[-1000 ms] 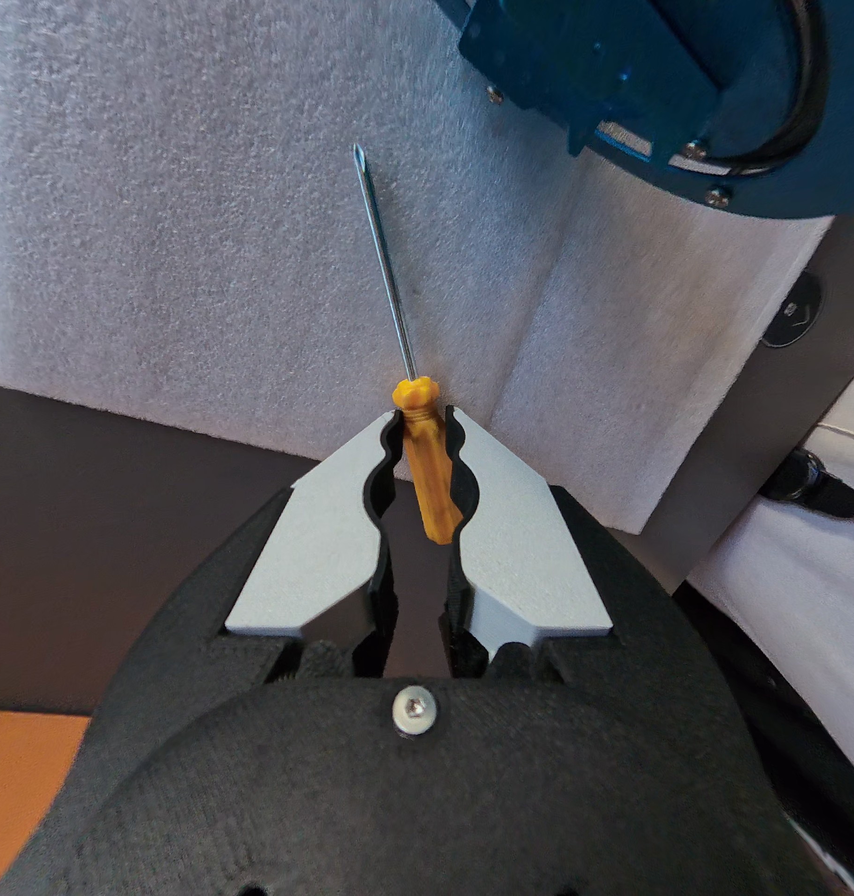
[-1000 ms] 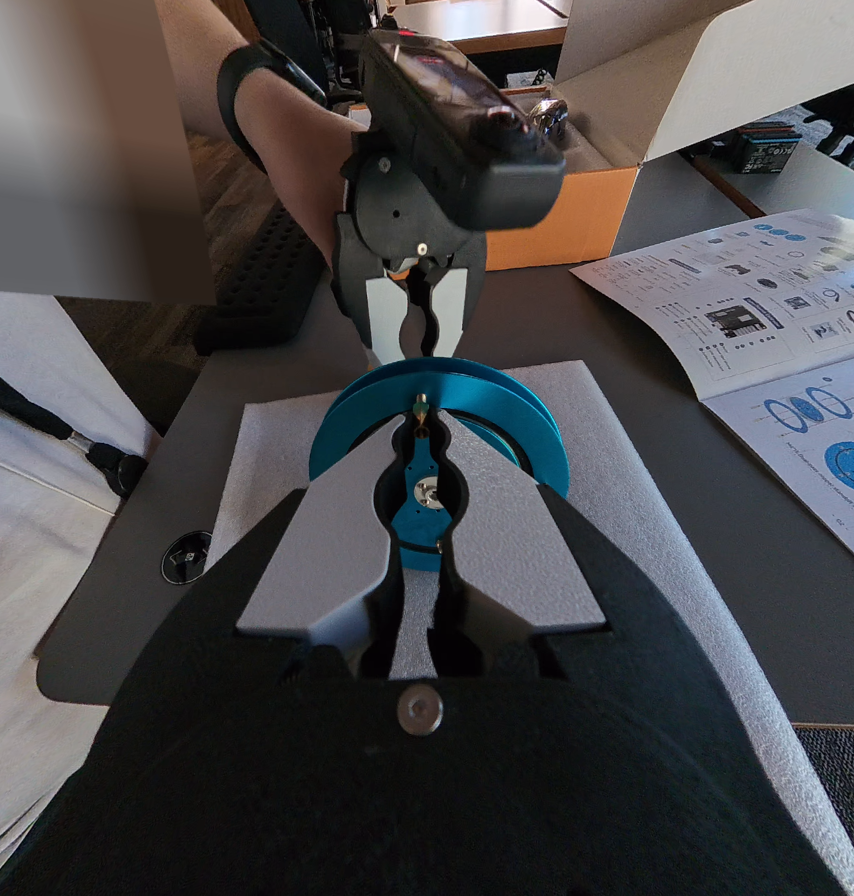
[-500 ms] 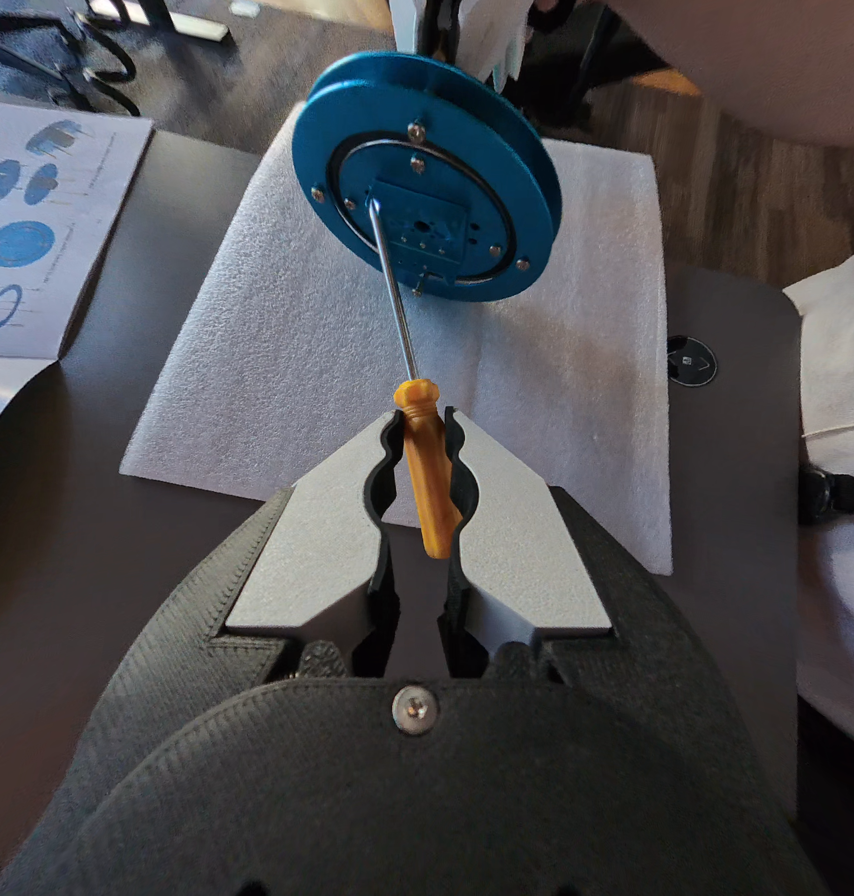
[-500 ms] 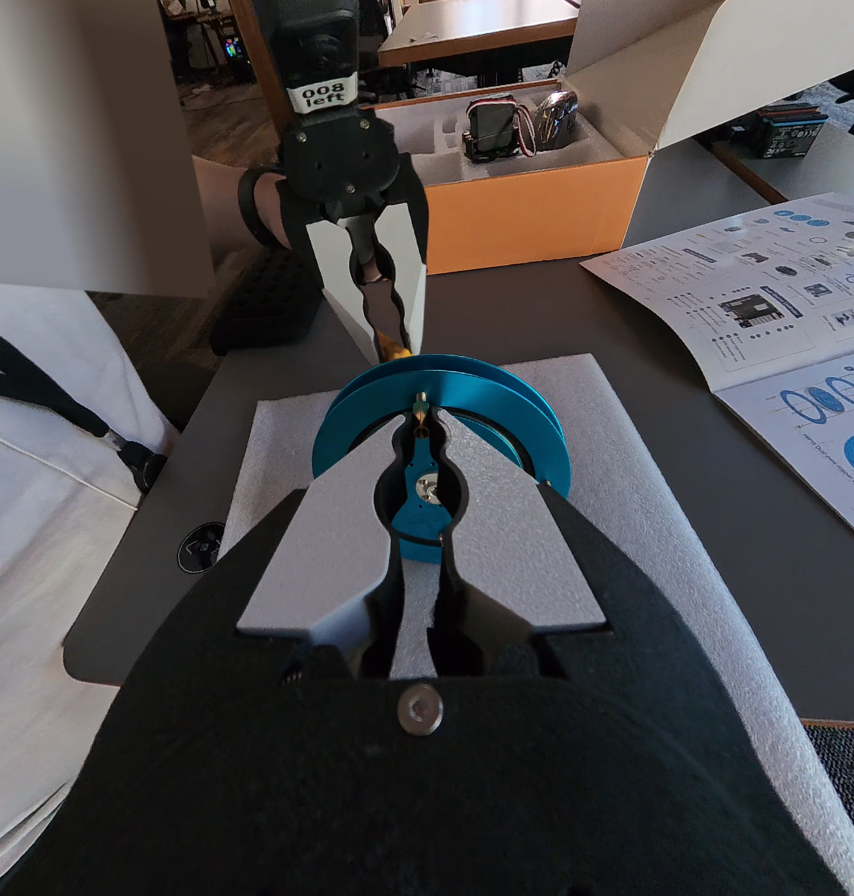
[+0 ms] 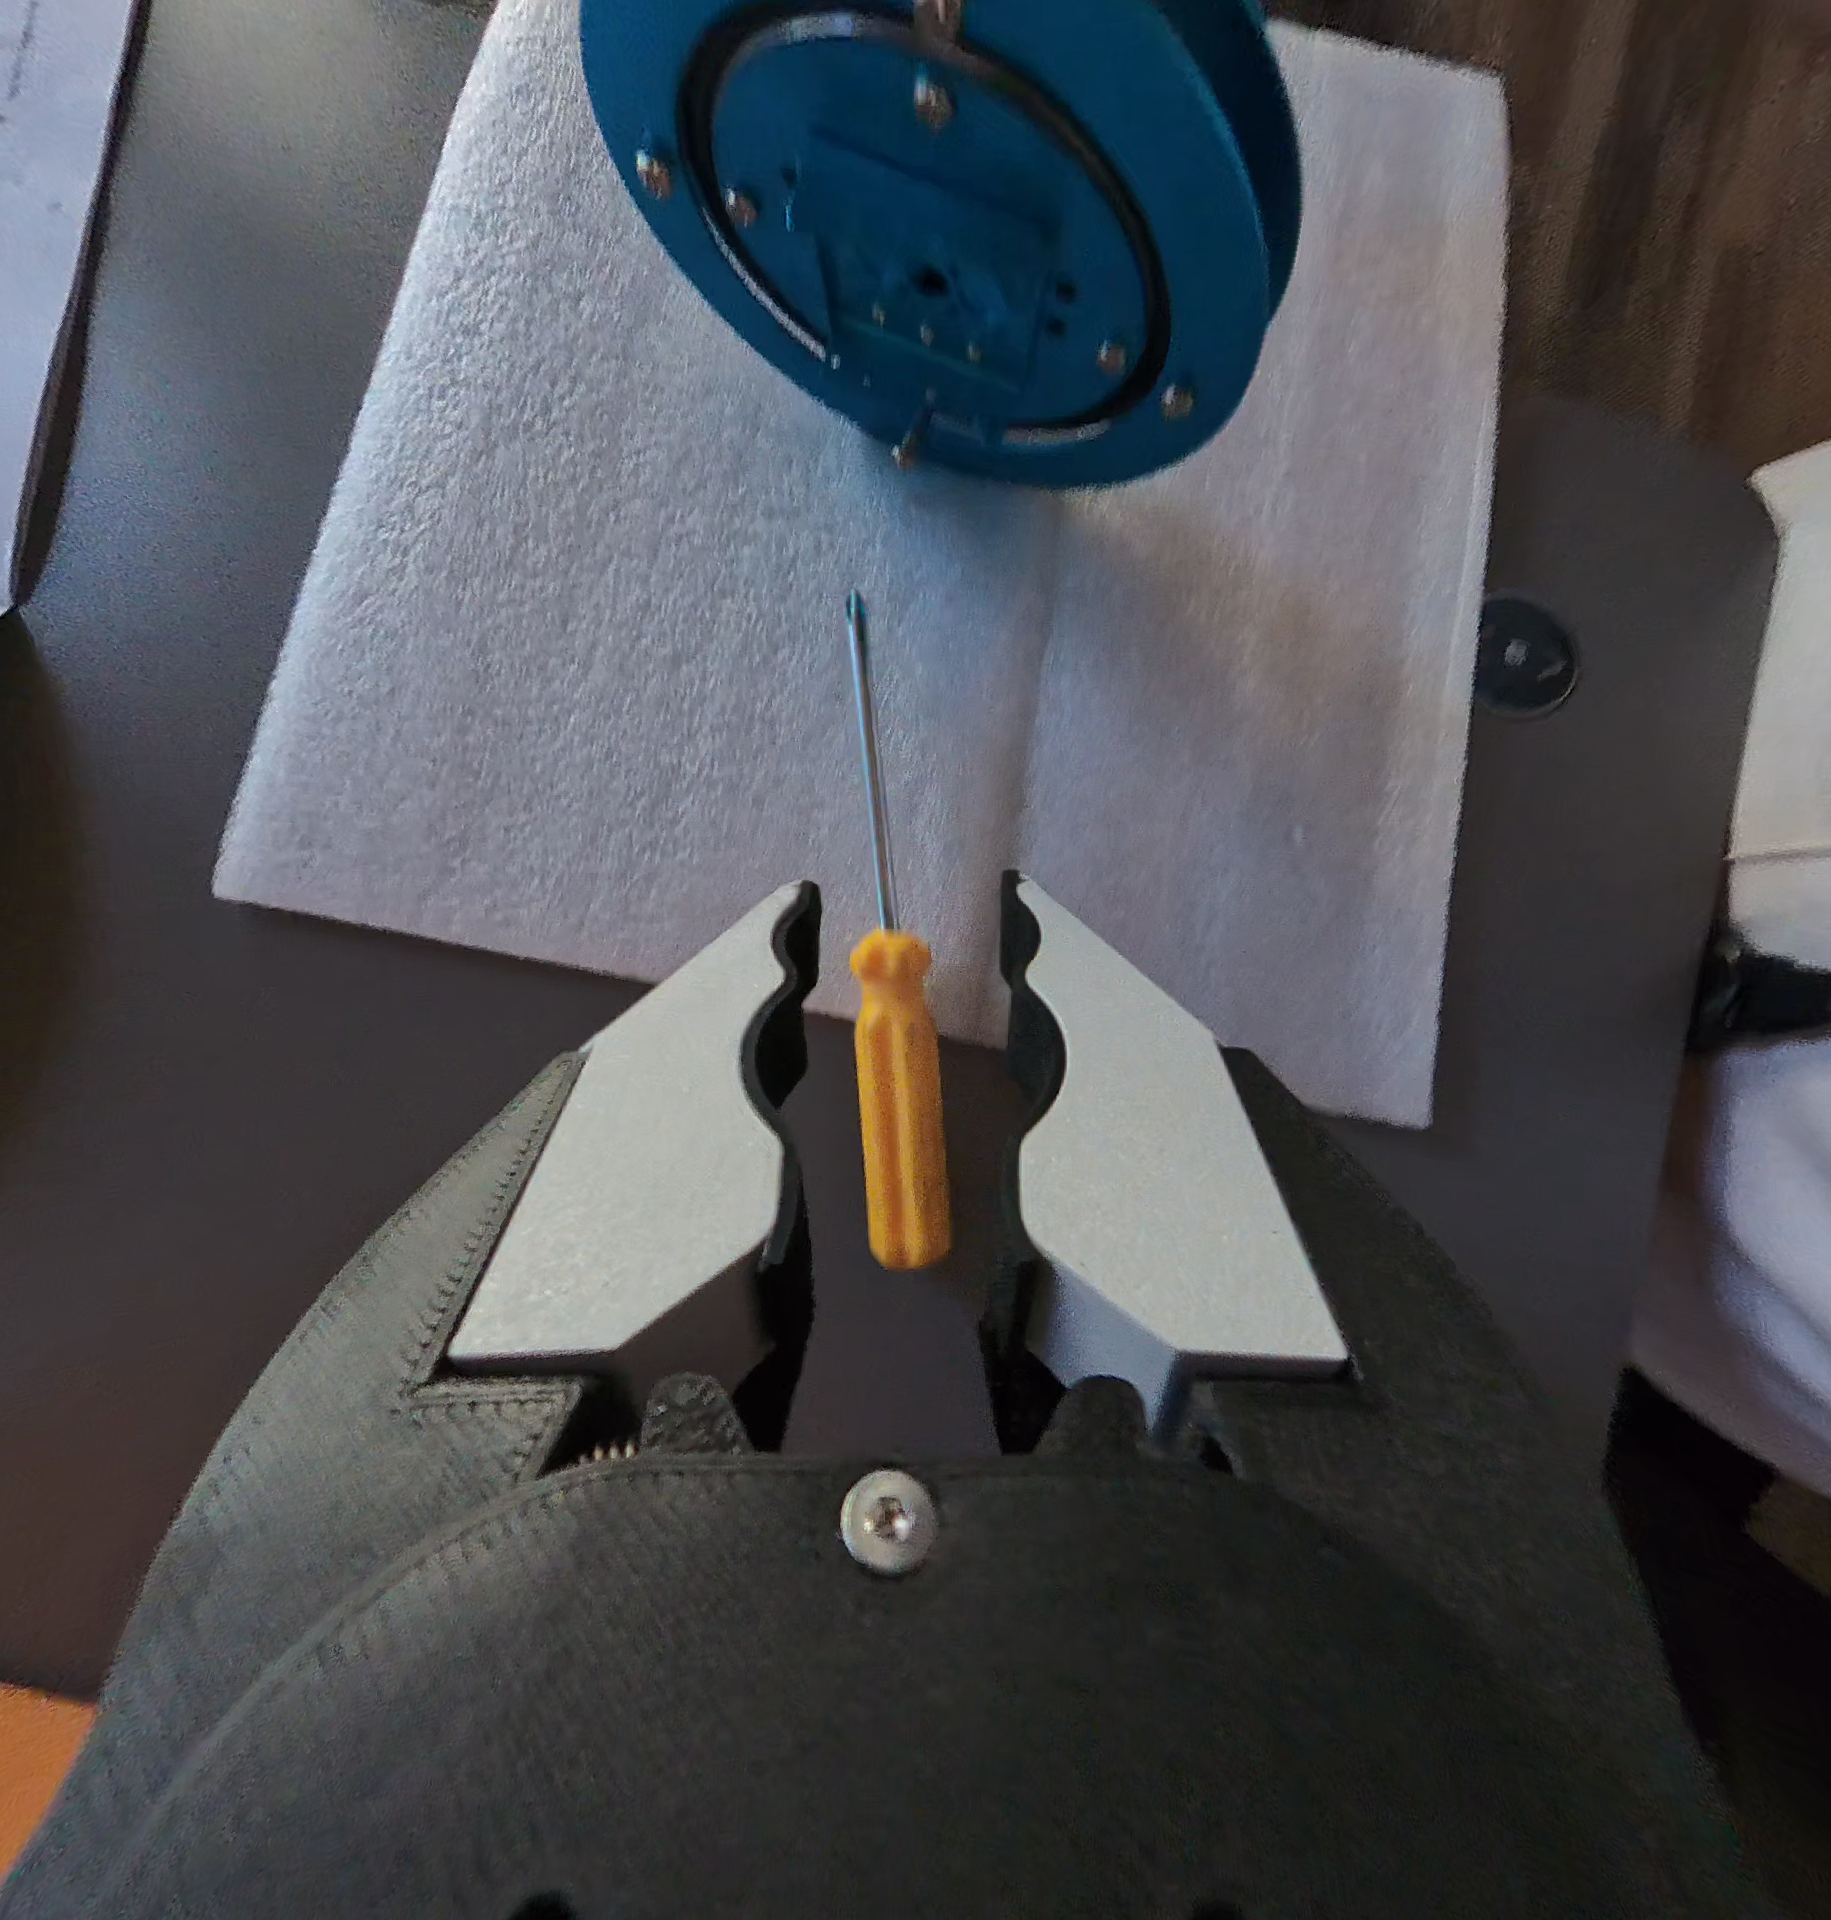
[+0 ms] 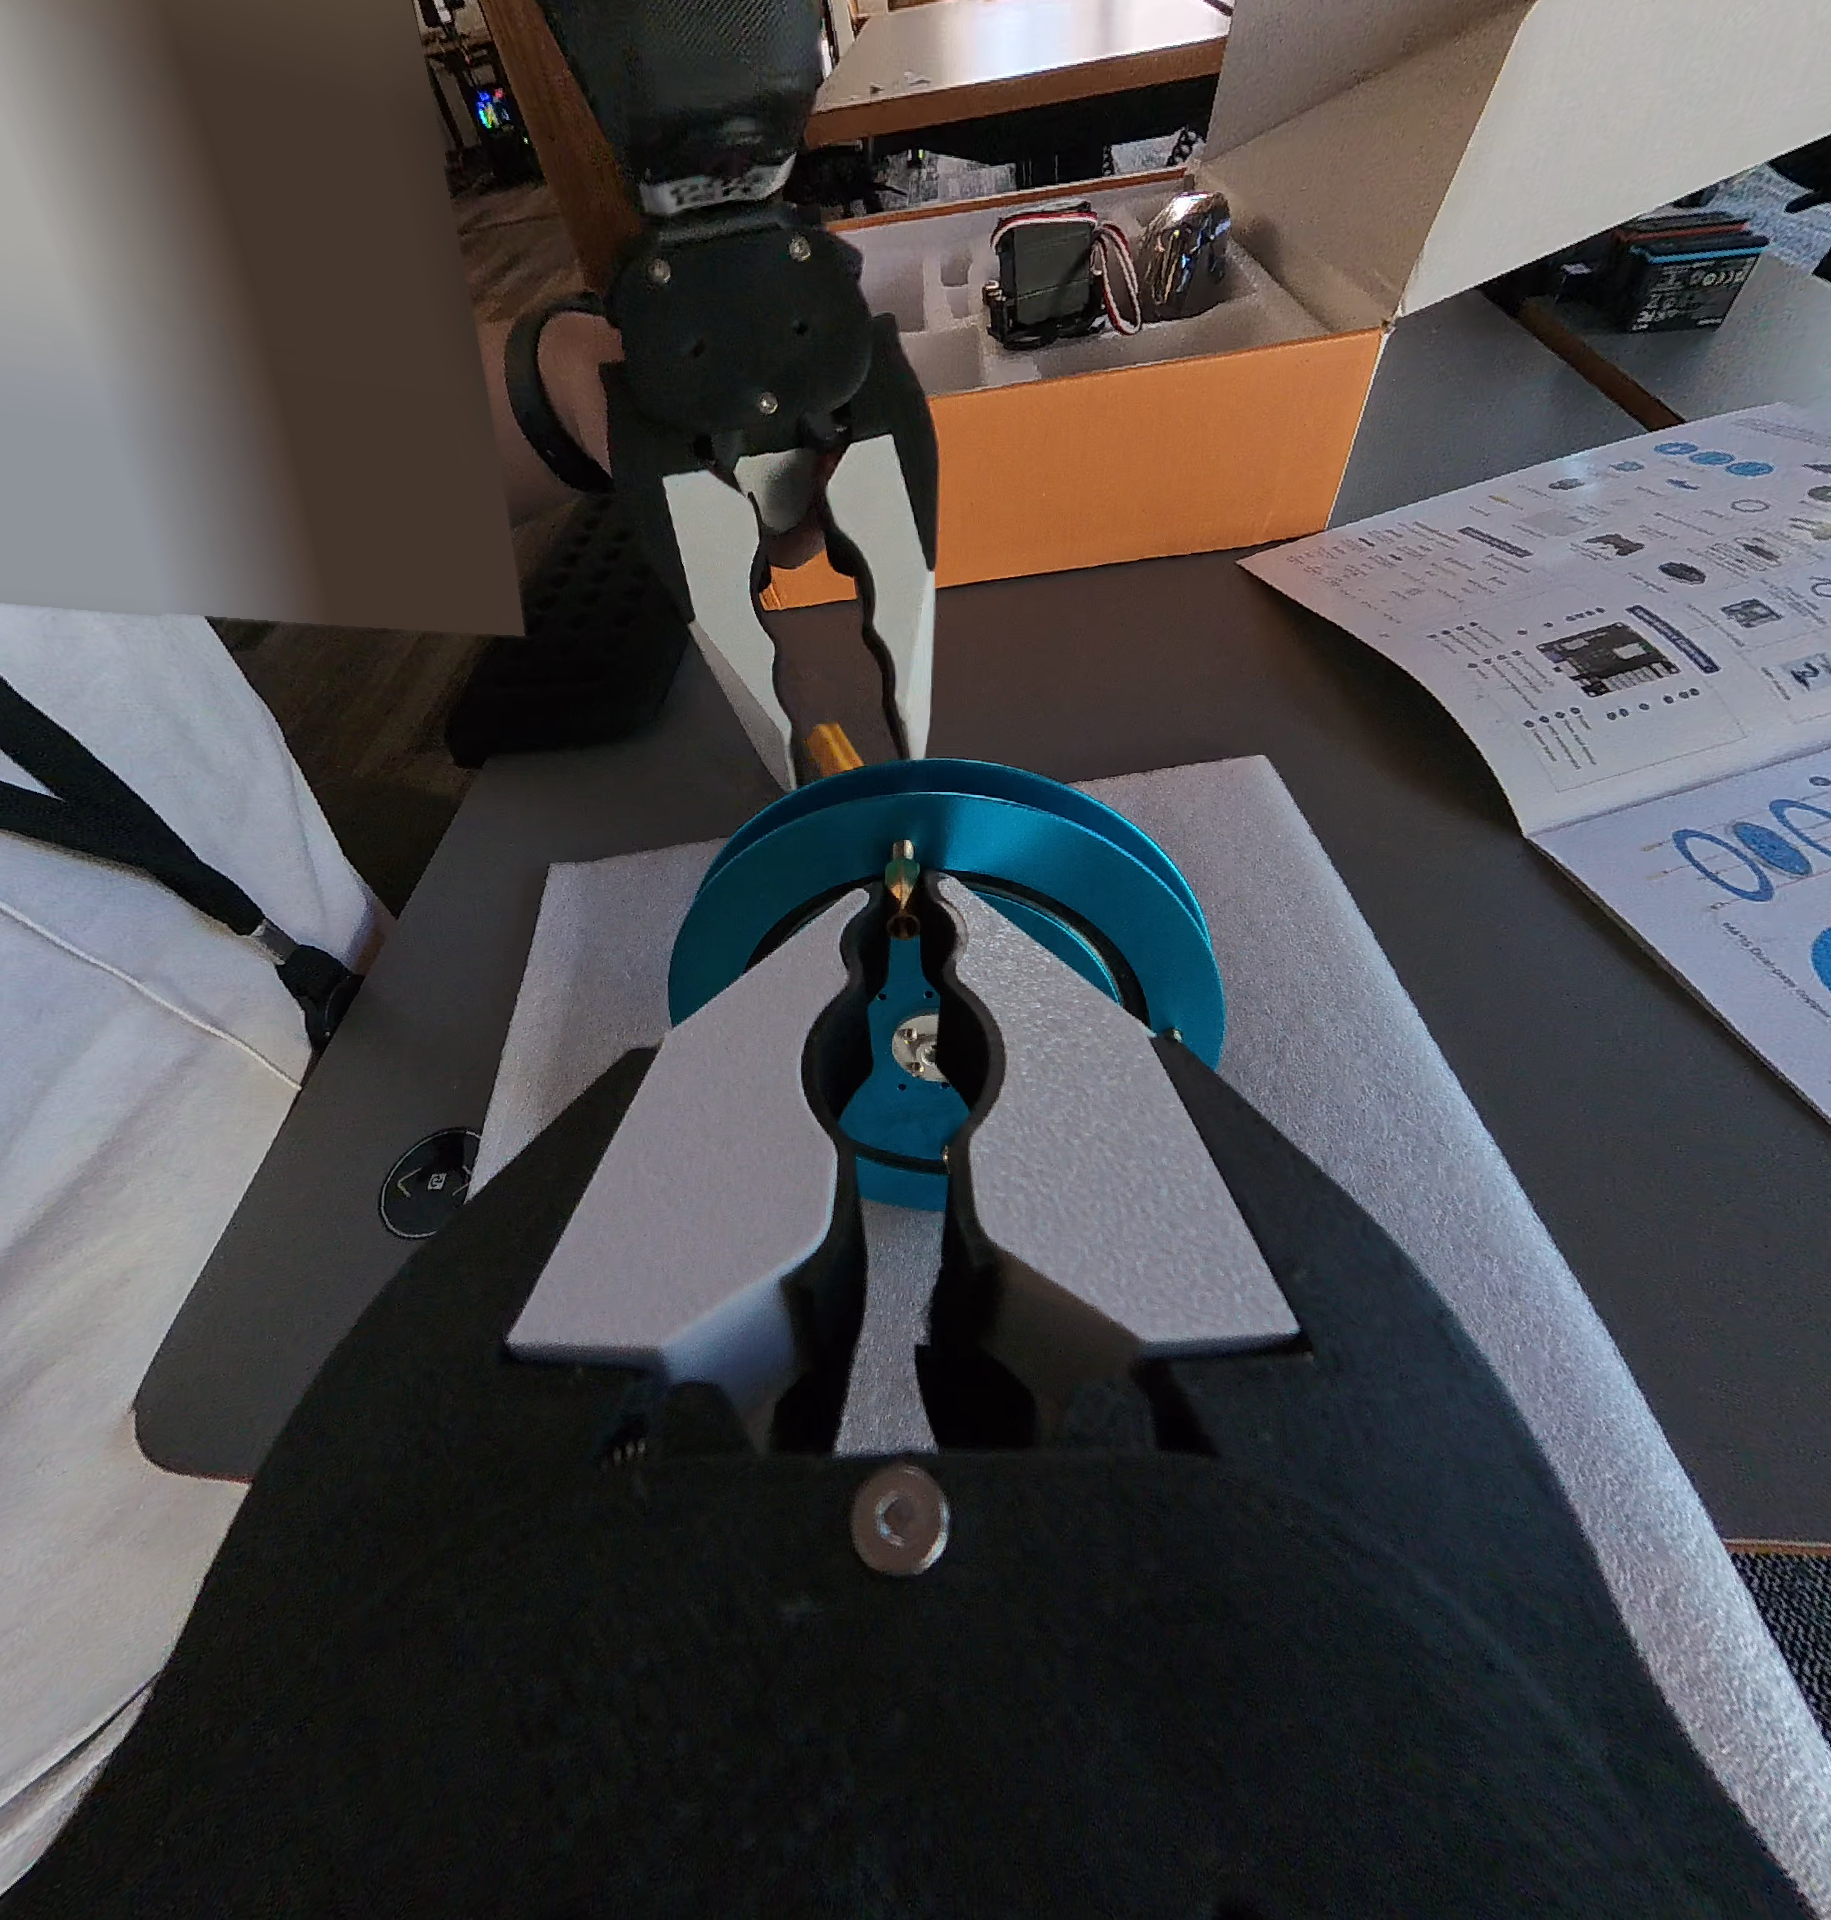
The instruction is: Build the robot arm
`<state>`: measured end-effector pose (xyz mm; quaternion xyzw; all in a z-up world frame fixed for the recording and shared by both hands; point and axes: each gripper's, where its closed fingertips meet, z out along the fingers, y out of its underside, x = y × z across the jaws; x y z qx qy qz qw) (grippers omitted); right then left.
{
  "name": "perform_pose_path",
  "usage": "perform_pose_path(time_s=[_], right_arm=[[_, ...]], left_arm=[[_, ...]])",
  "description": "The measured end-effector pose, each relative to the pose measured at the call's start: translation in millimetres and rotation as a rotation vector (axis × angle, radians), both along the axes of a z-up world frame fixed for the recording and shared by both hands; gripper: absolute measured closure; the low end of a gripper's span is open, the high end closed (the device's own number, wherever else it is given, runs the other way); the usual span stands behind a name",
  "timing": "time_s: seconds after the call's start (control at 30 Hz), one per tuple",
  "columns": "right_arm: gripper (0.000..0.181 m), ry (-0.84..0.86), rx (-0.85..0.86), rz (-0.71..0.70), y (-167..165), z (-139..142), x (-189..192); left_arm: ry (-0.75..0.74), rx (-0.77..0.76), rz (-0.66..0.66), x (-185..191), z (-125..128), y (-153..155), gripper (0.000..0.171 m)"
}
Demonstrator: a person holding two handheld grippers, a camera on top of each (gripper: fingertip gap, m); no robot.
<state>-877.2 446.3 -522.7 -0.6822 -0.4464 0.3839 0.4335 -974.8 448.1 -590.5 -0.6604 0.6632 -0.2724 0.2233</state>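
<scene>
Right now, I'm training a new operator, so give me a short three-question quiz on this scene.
1. True or false: the left tool is clamped on the orange-handled screwdriver.
2. What does the right tool grip? A) blue wheel B) orange box C) booklet
3. Fill in: the wheel stands on edge on a white sheet of ____.

Key: 1. False: its fingers are apart and touch neither side of the handle. 2. A. 3. Foam: the white foam sheet.

Orange-handled screwdriver (image 5: 898, 1101) btwn parted fingers; blue wheel (image 6: 942, 935) upright.
</scene>
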Motion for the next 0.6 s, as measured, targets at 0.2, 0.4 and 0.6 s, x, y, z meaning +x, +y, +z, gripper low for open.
perform_pose_path(time_s=[0.2, 0.4, 0.6], right_arm=[[0.178, -0.011, 0.008, 0.003, 0.7, -0.2, -1.2], [0.178, -0.027, 0.018, 0.014, 1.2, -0.4, -3.1], [0.178, -0.01, 0.019, 0.016, 0.6, -0.1, -1.5]], left_arm=[[0.124, 0.005, 0.04, 28.0, -8.4, 8.8, 0.146], [0.224, 0.065, -0.018, 34.3, -34.1, 2.9, 0.155], [0.099, 0.03, 0.009, 36.5, -17.7, 3.3, 0.17]])
